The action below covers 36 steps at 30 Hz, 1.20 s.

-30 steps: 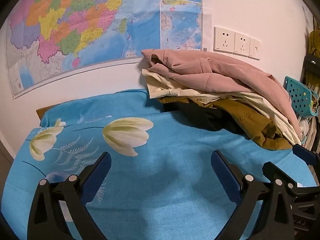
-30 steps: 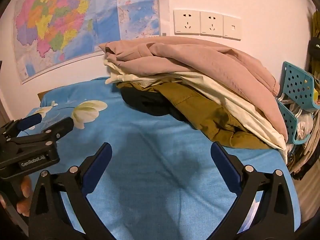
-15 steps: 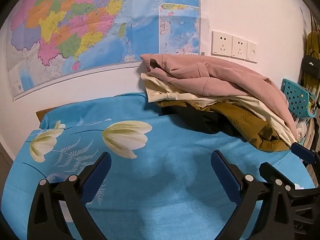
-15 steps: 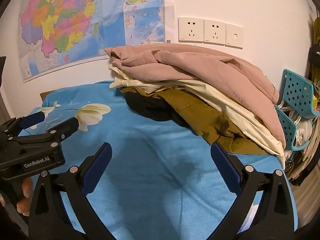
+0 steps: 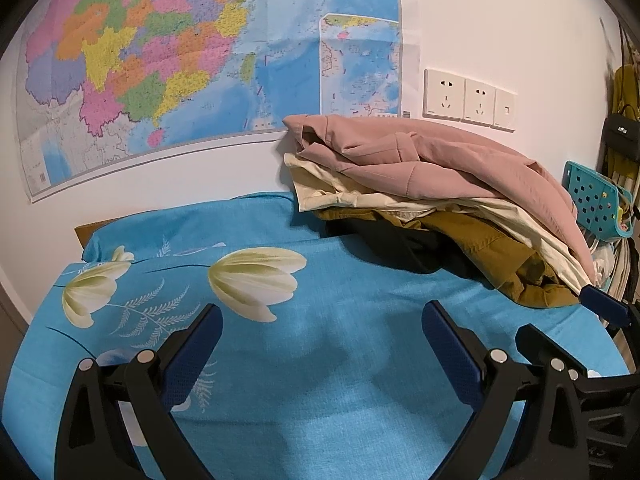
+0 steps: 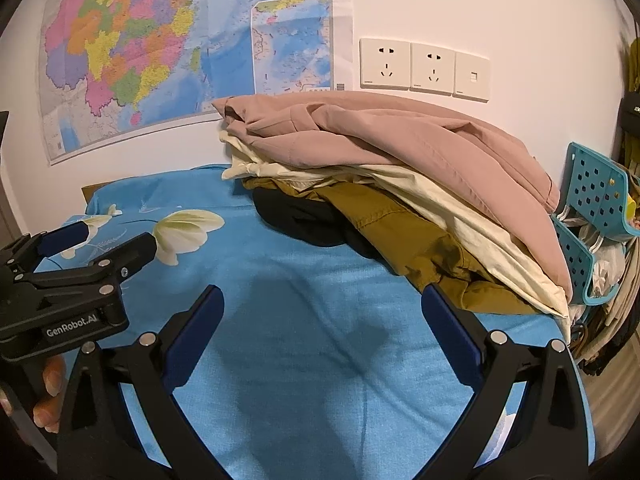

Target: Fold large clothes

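Note:
A heap of clothes lies at the back right of the bed: a pink garment on top, a cream one under it, then an olive one and a black one. My left gripper hovers open over the blue sheet, short of the heap. My right gripper is open too, nearer the heap, its right finger close to the olive cloth. Neither holds anything.
The bed sheet is blue with pale tulip prints. A wall map and sockets hang behind. A teal perforated basket stands at the right edge. The left gripper's body and a hand show at left in the right wrist view.
Both views have tilted slightly upward and pulled back a little; the heap sits lower and farther in frame. Both grippers stay open and empty.

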Tool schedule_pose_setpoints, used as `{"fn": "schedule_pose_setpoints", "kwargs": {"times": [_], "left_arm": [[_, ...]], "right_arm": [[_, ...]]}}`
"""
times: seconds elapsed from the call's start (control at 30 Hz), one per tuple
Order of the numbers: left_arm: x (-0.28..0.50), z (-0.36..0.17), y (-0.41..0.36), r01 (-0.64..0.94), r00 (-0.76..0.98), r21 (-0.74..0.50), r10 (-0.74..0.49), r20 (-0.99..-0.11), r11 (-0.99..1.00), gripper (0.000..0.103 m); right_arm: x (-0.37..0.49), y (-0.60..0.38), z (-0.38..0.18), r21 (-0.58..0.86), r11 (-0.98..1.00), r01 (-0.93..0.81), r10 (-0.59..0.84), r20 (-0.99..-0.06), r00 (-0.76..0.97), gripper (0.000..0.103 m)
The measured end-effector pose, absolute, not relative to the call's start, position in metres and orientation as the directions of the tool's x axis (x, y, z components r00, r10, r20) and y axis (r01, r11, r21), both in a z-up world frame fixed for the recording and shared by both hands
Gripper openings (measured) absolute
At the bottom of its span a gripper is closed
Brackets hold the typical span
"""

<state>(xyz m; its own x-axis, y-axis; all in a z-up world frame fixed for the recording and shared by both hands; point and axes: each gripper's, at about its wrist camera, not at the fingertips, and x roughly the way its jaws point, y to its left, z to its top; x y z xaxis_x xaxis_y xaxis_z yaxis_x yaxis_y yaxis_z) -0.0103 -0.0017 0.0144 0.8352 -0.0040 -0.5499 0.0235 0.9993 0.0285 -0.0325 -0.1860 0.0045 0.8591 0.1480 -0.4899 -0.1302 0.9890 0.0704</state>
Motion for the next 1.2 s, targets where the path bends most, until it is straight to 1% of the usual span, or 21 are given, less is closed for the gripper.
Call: {"fn": "schedule_pose_setpoints", "kwargs": {"times": [1.2], "left_arm": [[-0.0104, 0.0122, -0.0031, 0.027, 0.832, 0.018, -0.012, -0.555, 0.999, 0.096]], "right_arm": [[-0.0328, -0.1862, 0.0076, 0.065, 0.99, -0.128, 0.143, -0.477, 0.867, 0.097]]}}
